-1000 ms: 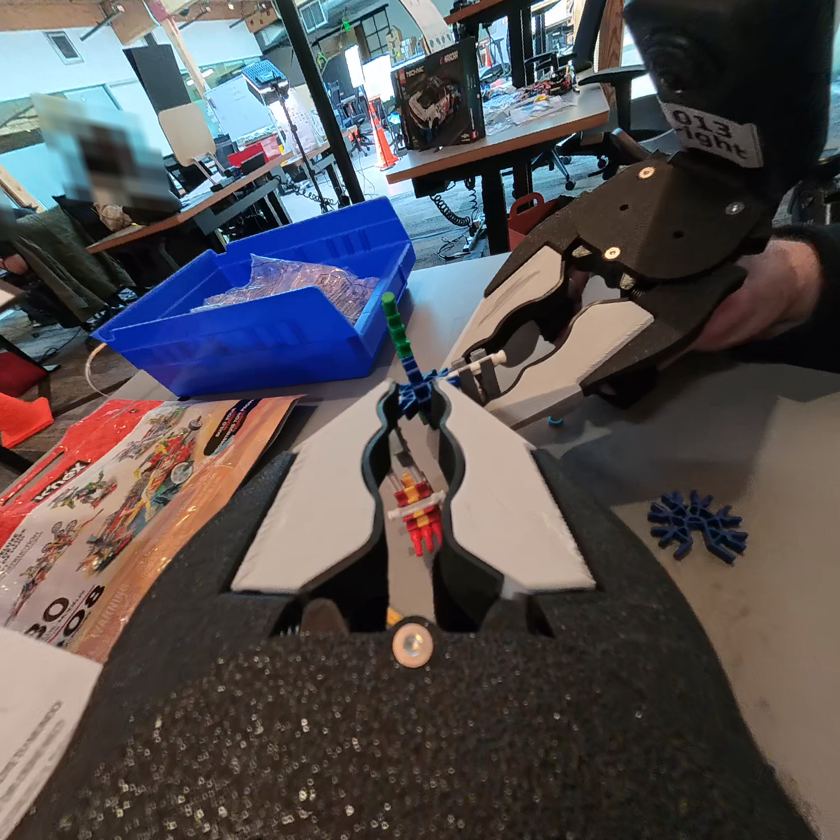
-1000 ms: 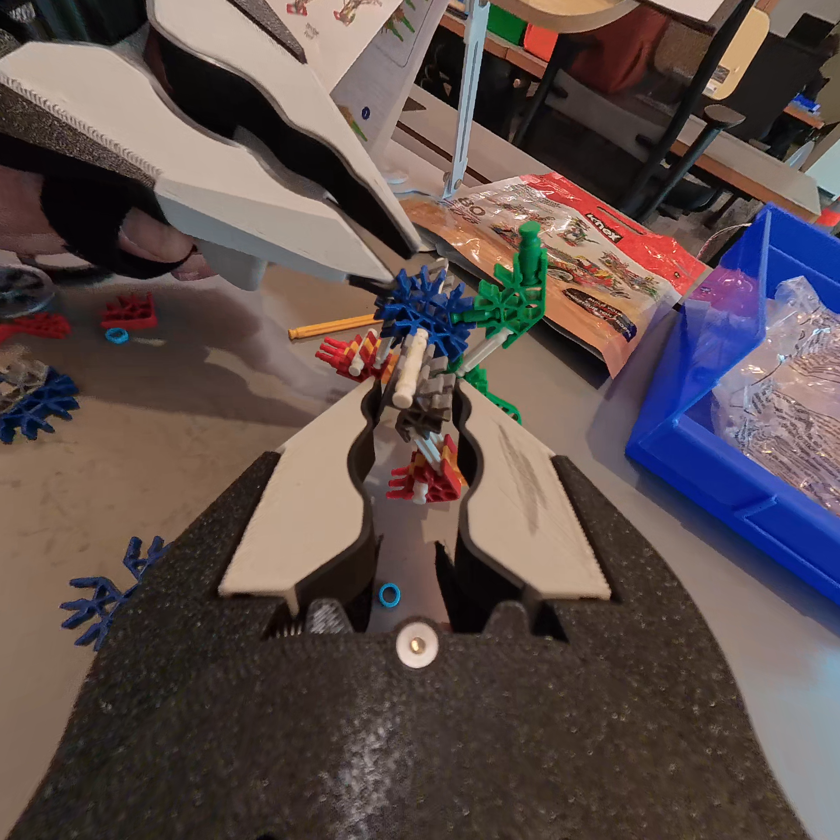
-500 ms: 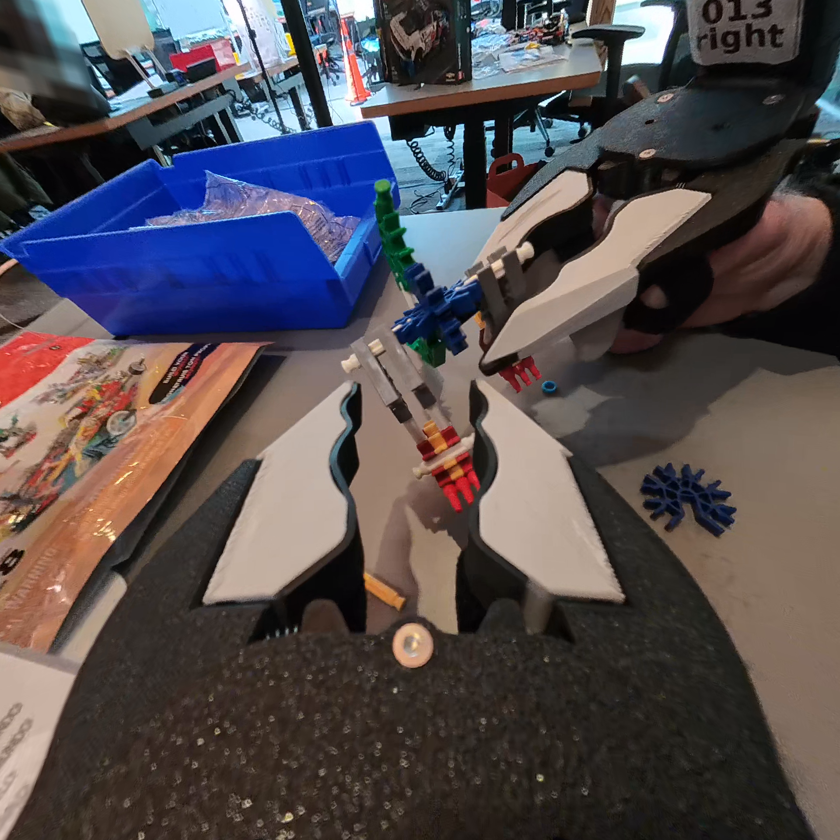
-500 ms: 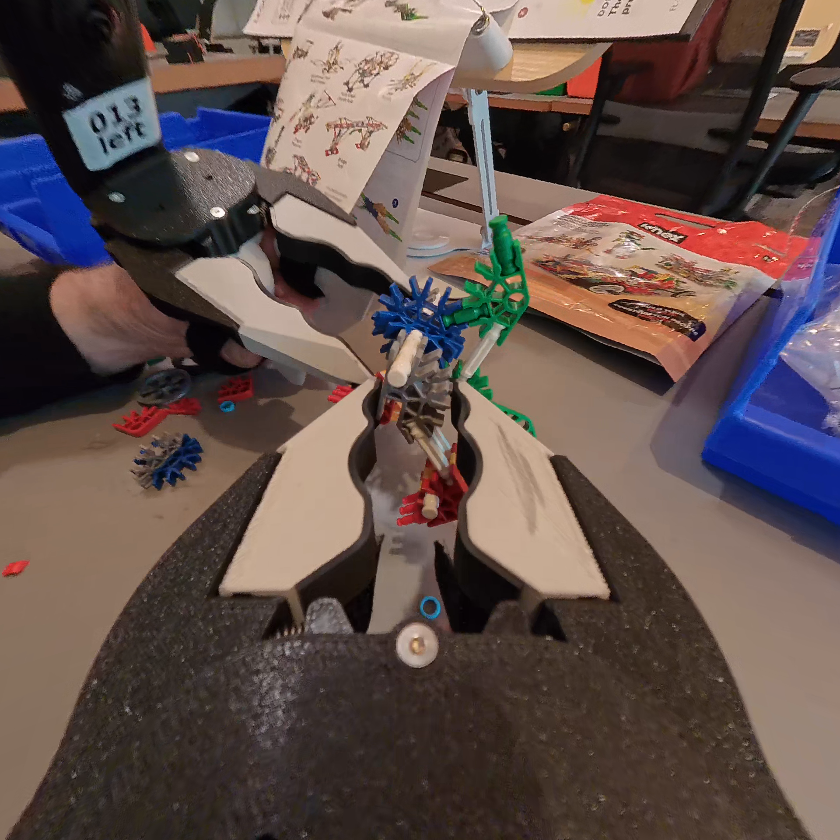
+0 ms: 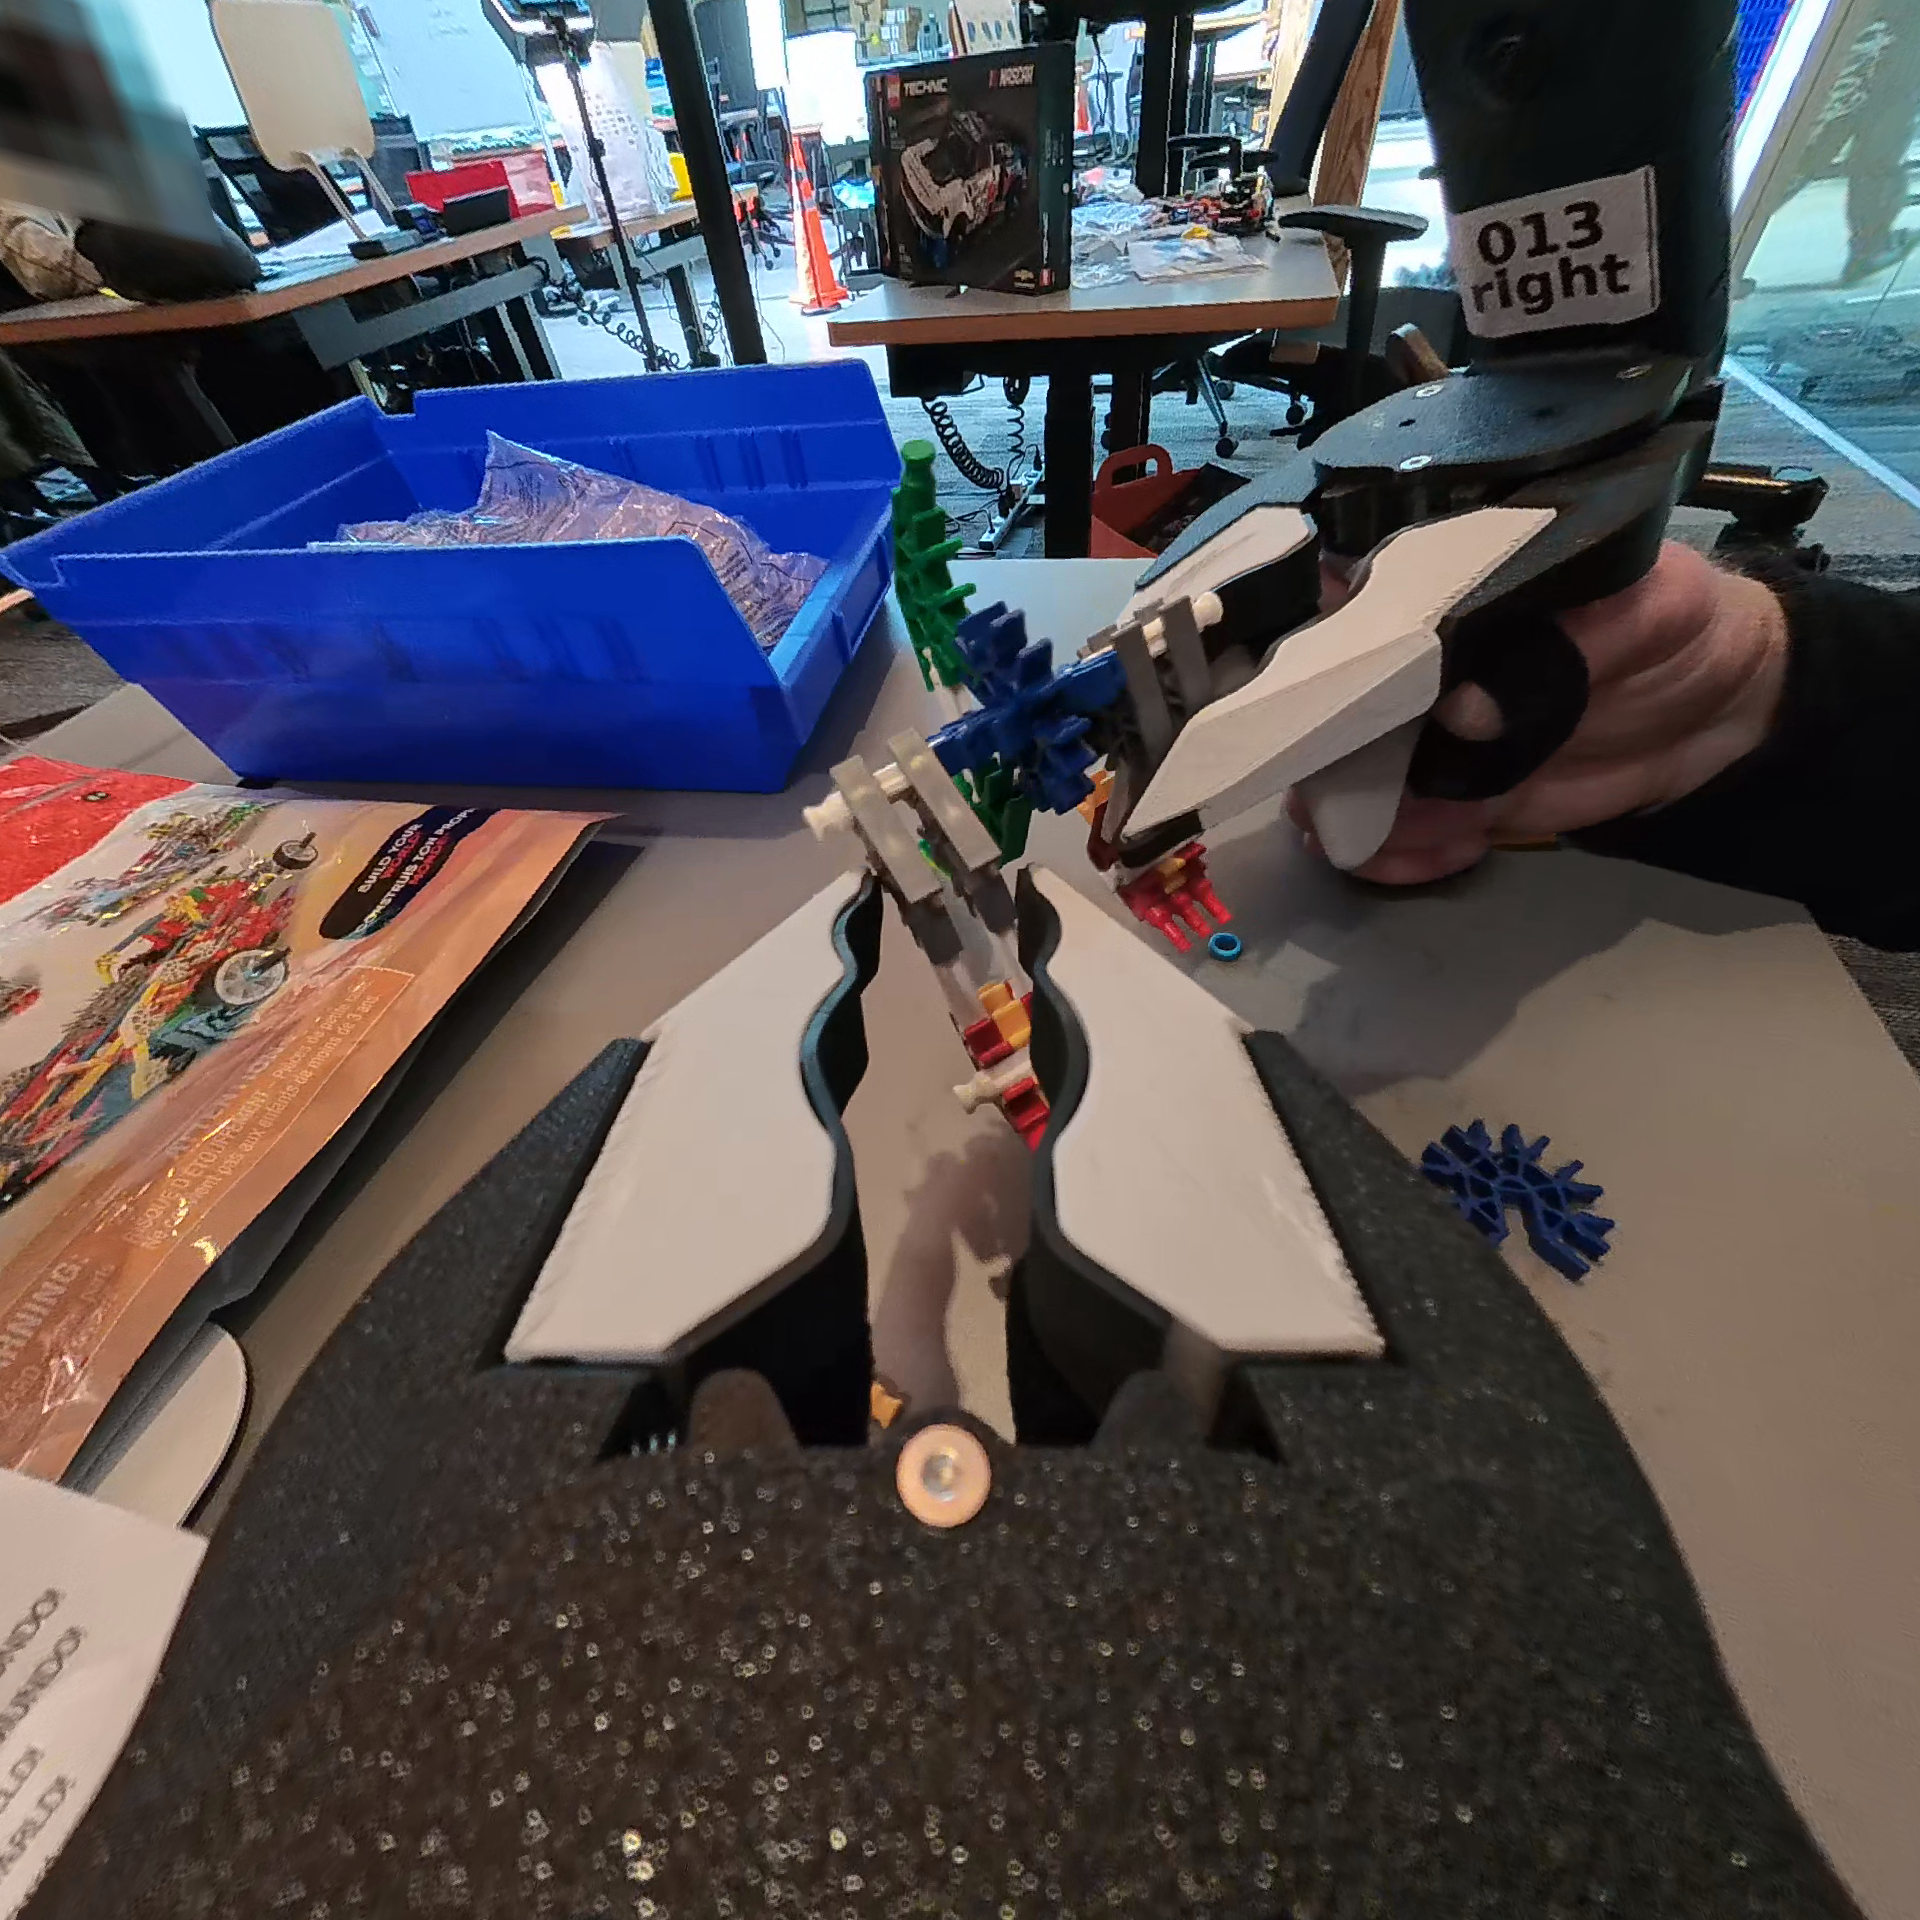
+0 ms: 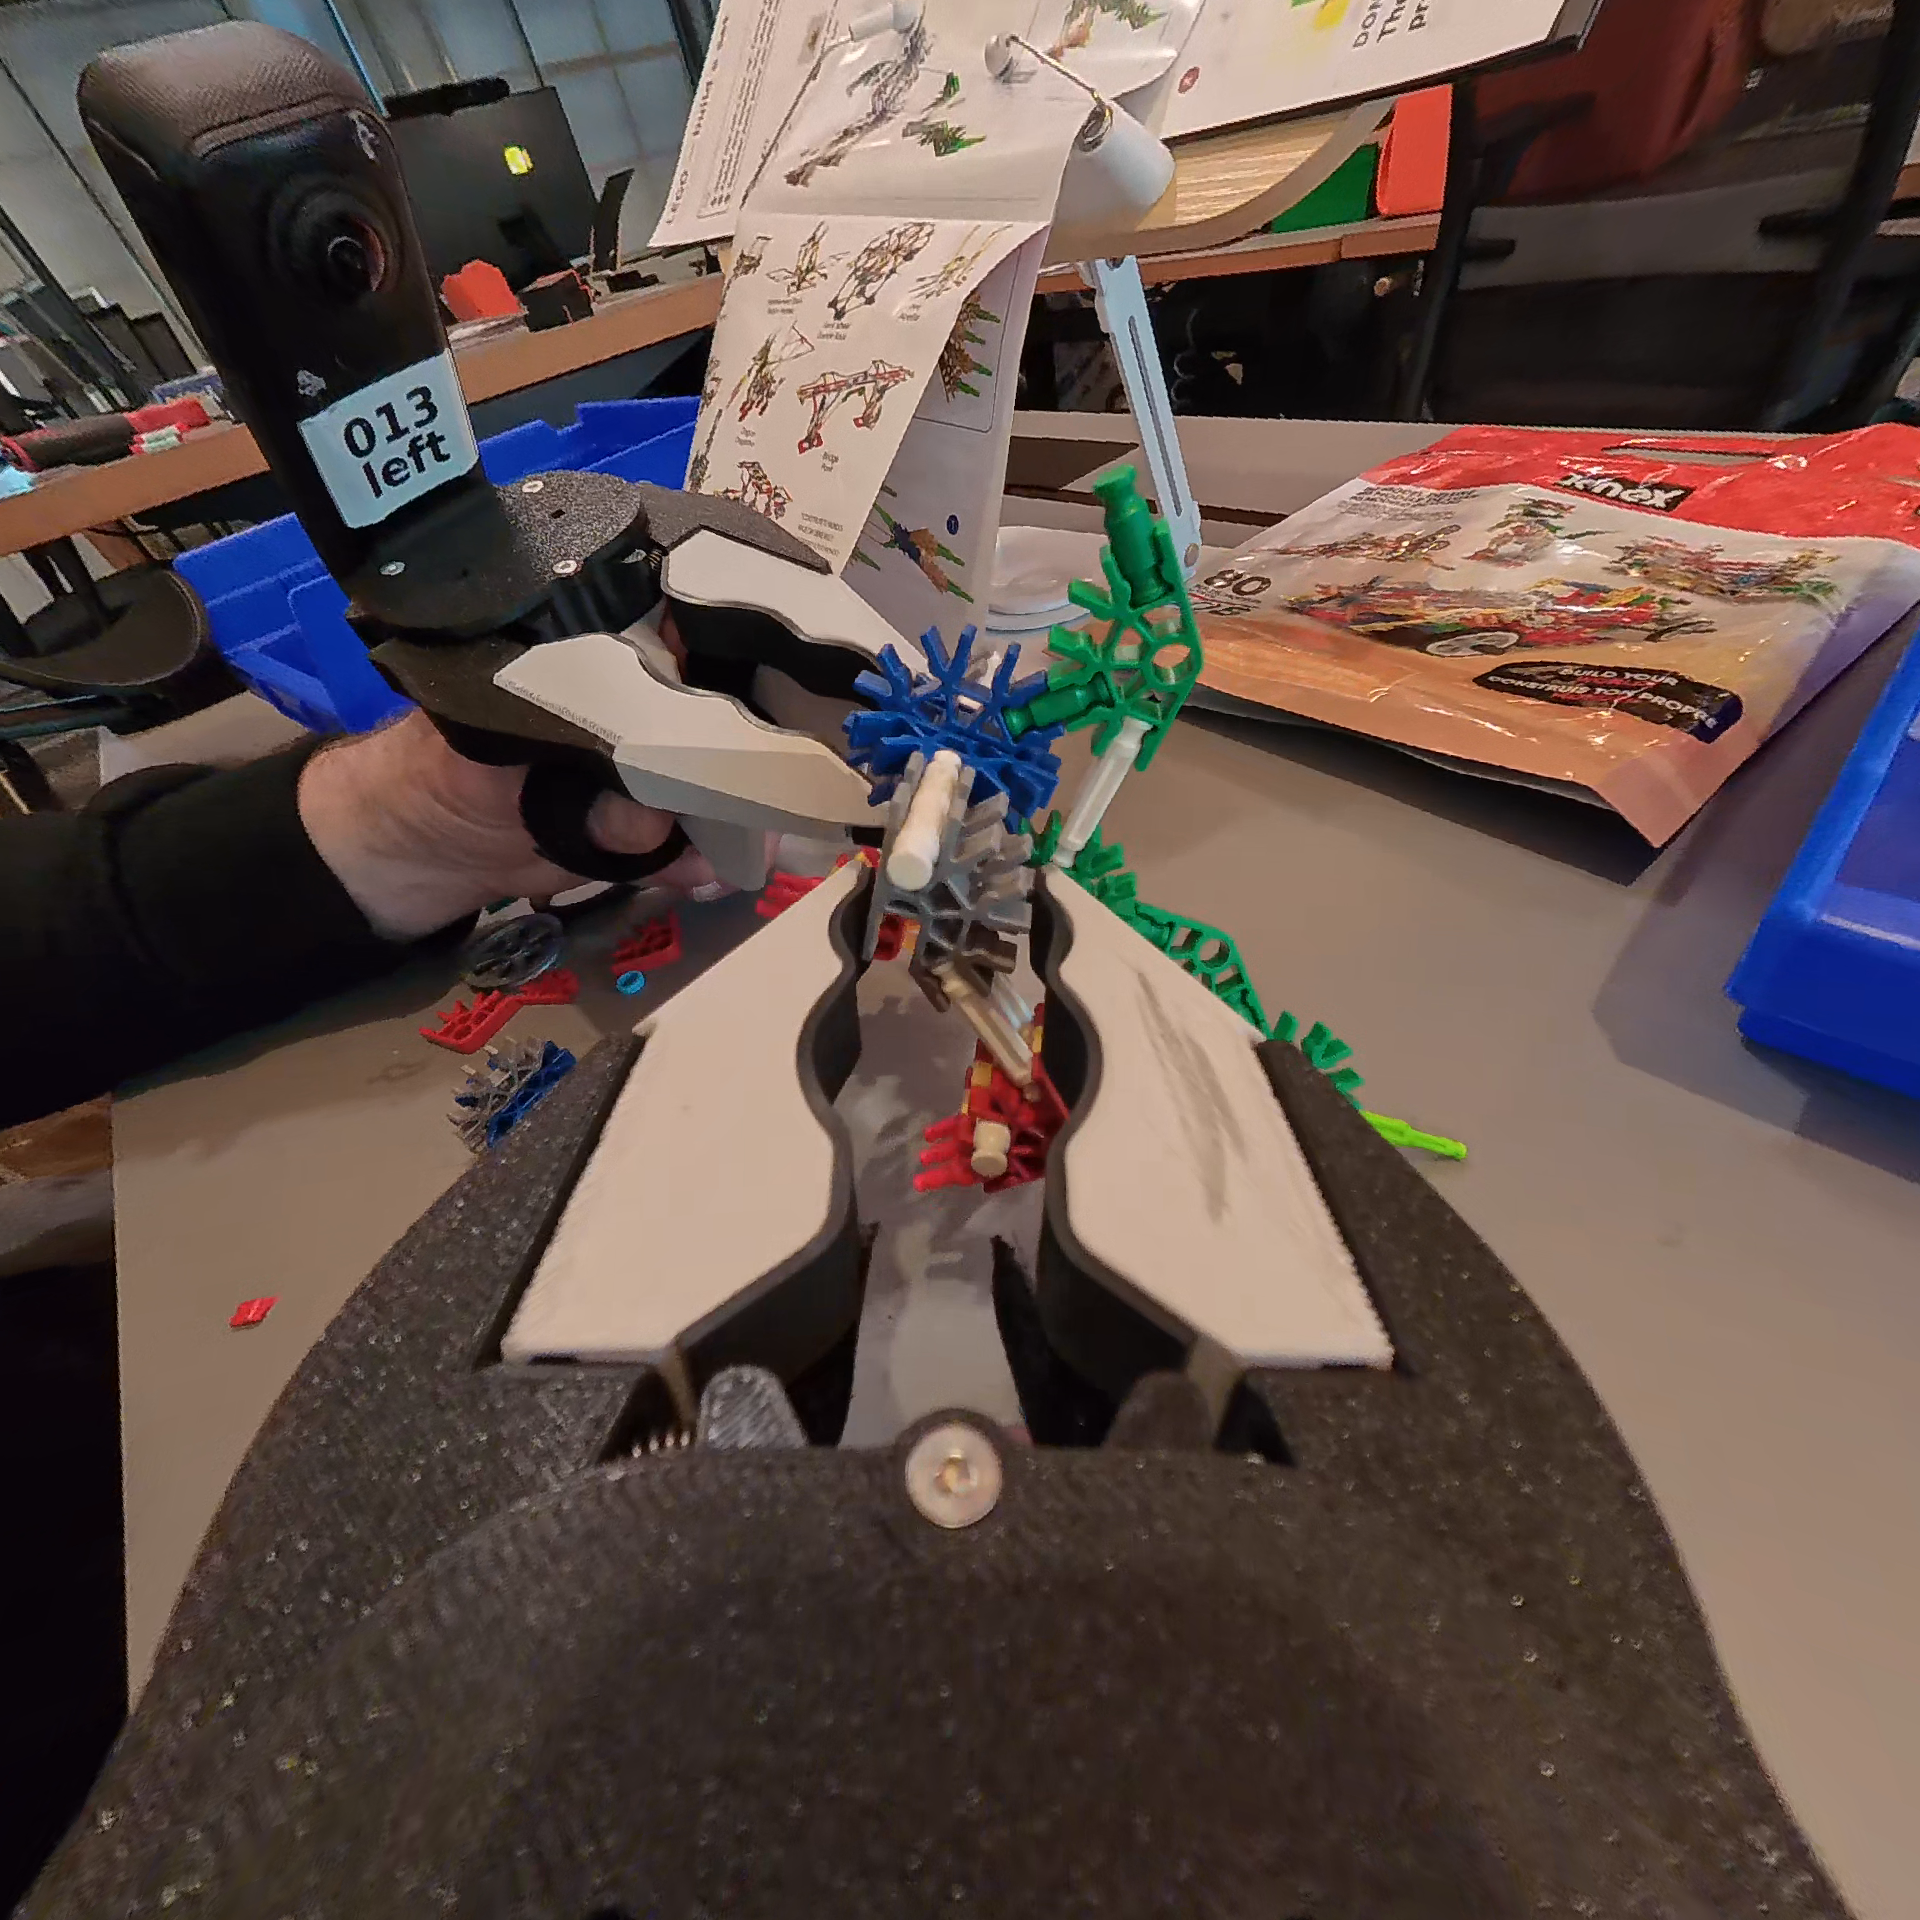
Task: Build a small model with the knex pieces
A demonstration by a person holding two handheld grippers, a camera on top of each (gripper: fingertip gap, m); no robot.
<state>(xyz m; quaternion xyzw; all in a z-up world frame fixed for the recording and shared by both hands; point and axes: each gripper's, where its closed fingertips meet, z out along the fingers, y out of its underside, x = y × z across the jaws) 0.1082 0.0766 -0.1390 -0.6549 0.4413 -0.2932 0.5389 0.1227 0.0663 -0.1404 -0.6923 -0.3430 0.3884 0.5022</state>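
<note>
Grey and matte, the bench (image 5: 1558, 1039) stands in a workshop with desks and chairs behind.

The left tongs (image 5: 945, 894) straddle a grey pair of connectors on the toy model (image 5: 1029, 717); the jaws stand a little apart, and whether they actually press the piece I cannot tell. A red and yellow cluster of the model hangs in the channel between them. From 2 o'clock in this view the right tongs (image 5: 1132, 717) come in, clenched on a second grey connector pair with a white rod through it, a hand (image 5: 1621, 727) wrapped round their grip.

The right wrist view shows those right tongs (image 6: 951, 883) from behind, closed on the grey snowflake-shaped connector, with the model's blue and green parts rising at 12 o'clock. Only here do the model's green tail trailing toward 4 o'clock and its lime tip on the bench appear. The left tongs (image 6: 883, 800) enter from 9 o'clock, touching the model.

Farther out, the left view alone shows a loose blue connector (image 5: 1512, 1205) at 3 o'clock, a small blue ring (image 5: 1227, 947), and a blue bin (image 5: 436, 665) holding clear bags at 10 o'clock. The right view alone shows scattered red pieces (image 6: 499, 1013) and a small wheel (image 6: 511, 948) at 9 o'clock, plus an instruction sheet (image 6: 862, 343) on a white stand. An orange and red printed bag (image 5: 208, 987) lies flat in both.
</note>
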